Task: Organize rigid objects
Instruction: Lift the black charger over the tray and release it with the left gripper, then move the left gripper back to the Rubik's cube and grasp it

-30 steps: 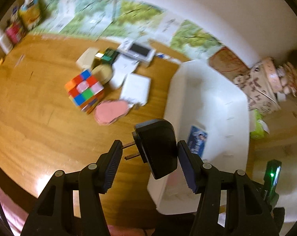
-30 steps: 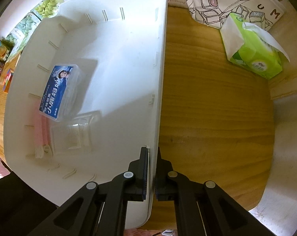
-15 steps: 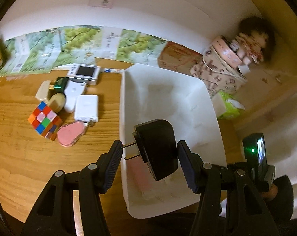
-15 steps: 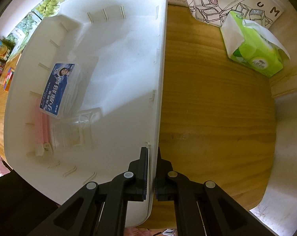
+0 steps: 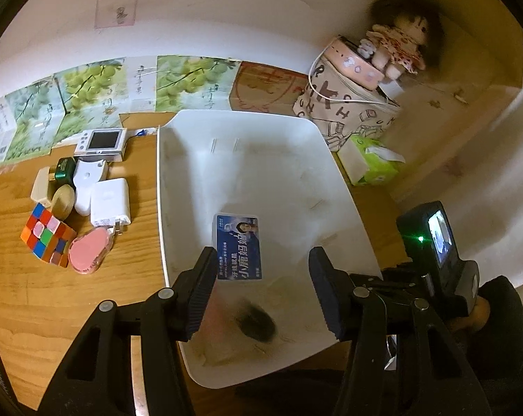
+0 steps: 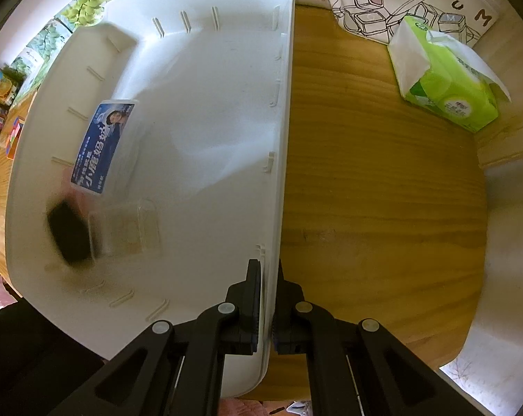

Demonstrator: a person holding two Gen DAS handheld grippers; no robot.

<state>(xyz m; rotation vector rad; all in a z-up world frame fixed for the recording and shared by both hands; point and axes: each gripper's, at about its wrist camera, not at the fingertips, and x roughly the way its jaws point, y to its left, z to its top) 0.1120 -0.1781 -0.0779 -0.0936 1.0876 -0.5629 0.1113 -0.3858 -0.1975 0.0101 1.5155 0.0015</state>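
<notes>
The left gripper point(image 5: 261, 287) hangs over the near end of the white bin point(image 5: 334, 173), its jaws standing apart with nothing between them; they drew in slightly over the last half second. The black charger point(image 5: 256, 322) is below them inside the bin, blurred as though it is dropping or has just landed, next to a clear plastic box point(image 6: 126, 228) and the blue-labelled box point(image 5: 239, 248); something pink lies under these, too faint to name. The right gripper point(image 6: 266, 298) points down at the bin's near right rim, its jaws closed on the wall, one pad inside and one outside, holding the bin steady. So the bin appears to hold about four things already. A good deal looks to be left: on the table point(image 5: 25, 294) to the left of the bin sit a colour cube point(image 5: 46, 239), a pink oval case point(image 5: 89, 253), a white charger point(image 5: 110, 201), a white curved gadget point(image 5: 86, 182), a round tin point(image 5: 62, 199), a small green-and-black item point(image 5: 64, 168), a cream block point(image 5: 41, 187) and a white device with a screen point(image 5: 102, 142). The likely next step is for the left gripper to go back to that cluster.
</notes>
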